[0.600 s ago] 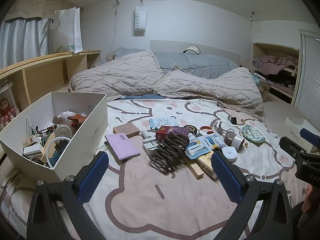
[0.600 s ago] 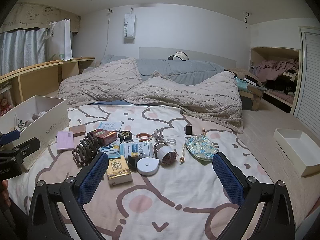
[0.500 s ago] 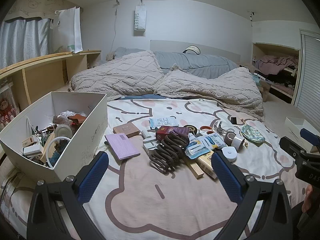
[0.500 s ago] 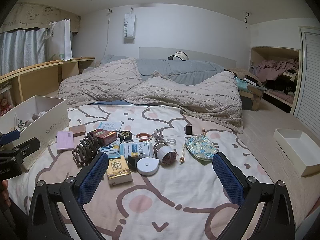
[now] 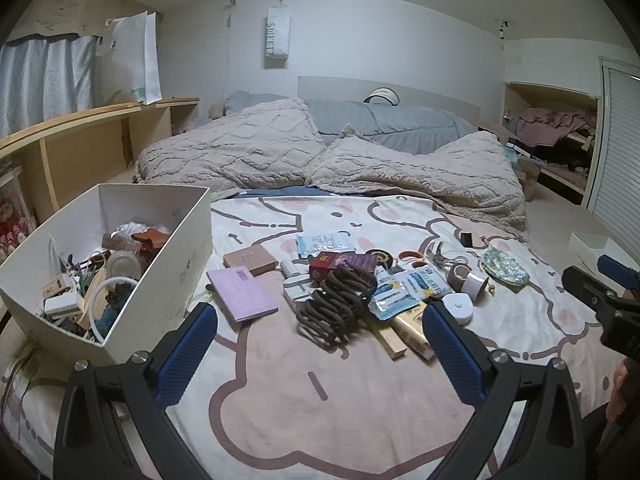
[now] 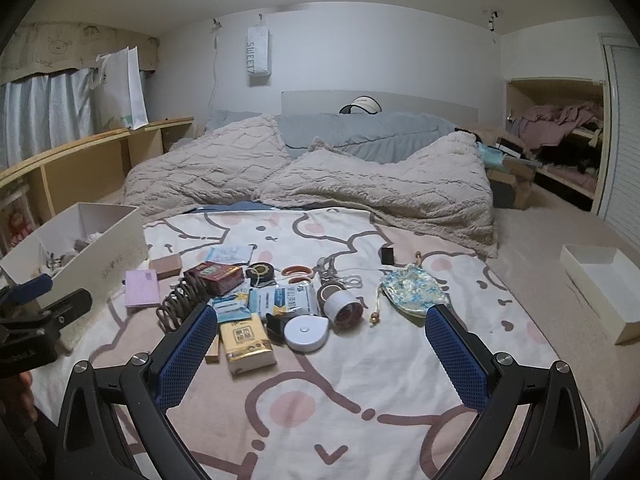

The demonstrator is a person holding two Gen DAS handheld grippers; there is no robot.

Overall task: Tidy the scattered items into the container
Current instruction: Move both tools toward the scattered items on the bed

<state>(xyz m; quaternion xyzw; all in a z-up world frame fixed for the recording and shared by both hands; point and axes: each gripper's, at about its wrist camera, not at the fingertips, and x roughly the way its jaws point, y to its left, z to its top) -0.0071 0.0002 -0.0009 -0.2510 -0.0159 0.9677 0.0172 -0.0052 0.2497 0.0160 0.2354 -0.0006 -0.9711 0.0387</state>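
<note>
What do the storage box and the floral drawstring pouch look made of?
Storage box: likely matte white cardboard, with thin, flat walls and crisp folded corners. Floral drawstring pouch: soft printed fabric, slightly shiny, gathered and wrinkled at a corded neck.

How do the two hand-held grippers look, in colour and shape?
Both look alike. The left hand-held gripper and the right hand-held gripper each have a black, angular frame with silver round bolts. Their fingers carry blue pads with a fine dotted texture. White lettering shows on one black body, too small to read. No cables or sleeves show.
</note>
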